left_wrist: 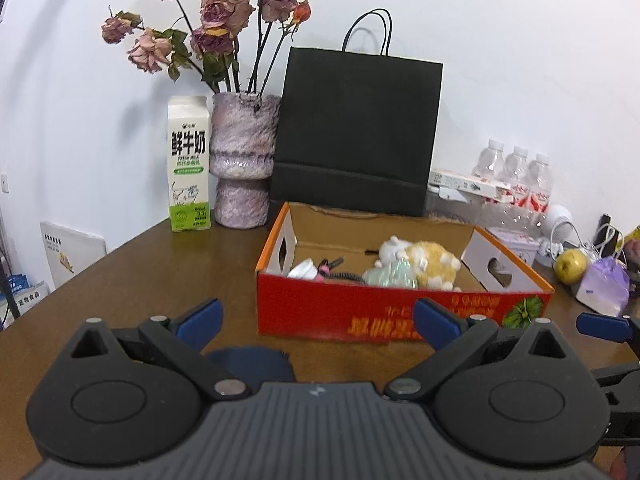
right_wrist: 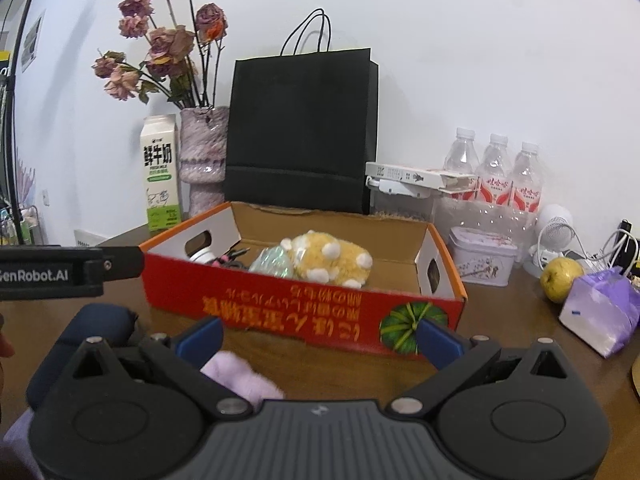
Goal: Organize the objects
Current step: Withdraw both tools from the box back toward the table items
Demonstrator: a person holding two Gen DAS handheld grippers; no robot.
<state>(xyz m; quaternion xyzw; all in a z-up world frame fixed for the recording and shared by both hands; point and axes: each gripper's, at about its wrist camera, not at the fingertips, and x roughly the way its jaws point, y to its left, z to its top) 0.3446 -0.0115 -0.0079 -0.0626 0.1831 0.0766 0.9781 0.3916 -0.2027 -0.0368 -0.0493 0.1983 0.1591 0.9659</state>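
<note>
Both grippers, left [left_wrist: 318, 322] and right [right_wrist: 320, 338], gape empty before the box [right_wrist: 304, 304]; a careless reach for the lilac cloth [right_wrist: 240, 376] may shove the box.

A: What sits under the yellow plush toy [left_wrist: 434, 266] in the red box [left_wrist: 340, 312]?

B: Cannot tell. The near wall hides its base, and the small items [left_wrist: 320, 270] beside it are too blurred to name.

A: And the lilac fabric [right_wrist: 240, 376]?

B: Mostly hidden behind the right gripper [right_wrist: 320, 340]. The dark blue object [left_wrist: 250, 364] is likewise covered by the left gripper [left_wrist: 318, 322].
</note>
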